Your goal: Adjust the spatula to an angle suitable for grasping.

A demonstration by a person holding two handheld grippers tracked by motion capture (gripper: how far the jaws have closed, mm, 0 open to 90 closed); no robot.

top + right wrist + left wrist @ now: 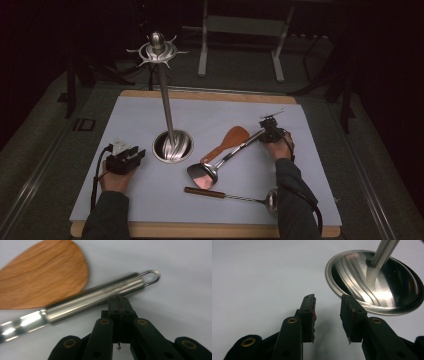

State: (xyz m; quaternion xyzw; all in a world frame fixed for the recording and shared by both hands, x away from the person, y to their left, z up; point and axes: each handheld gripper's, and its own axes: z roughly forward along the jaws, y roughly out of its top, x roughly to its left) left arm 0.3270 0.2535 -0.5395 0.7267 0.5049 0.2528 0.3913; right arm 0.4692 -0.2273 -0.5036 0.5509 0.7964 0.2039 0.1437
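Right gripper, jaws pressed together on nothing, sat against the steel handle of the spatula, which lay mid-table across the wooden spatula, right of the rack base. Left gripper rested apart-jawed beside that base. Judgement: open the jaws, straddle the handle near its loop, then clamp squarely.
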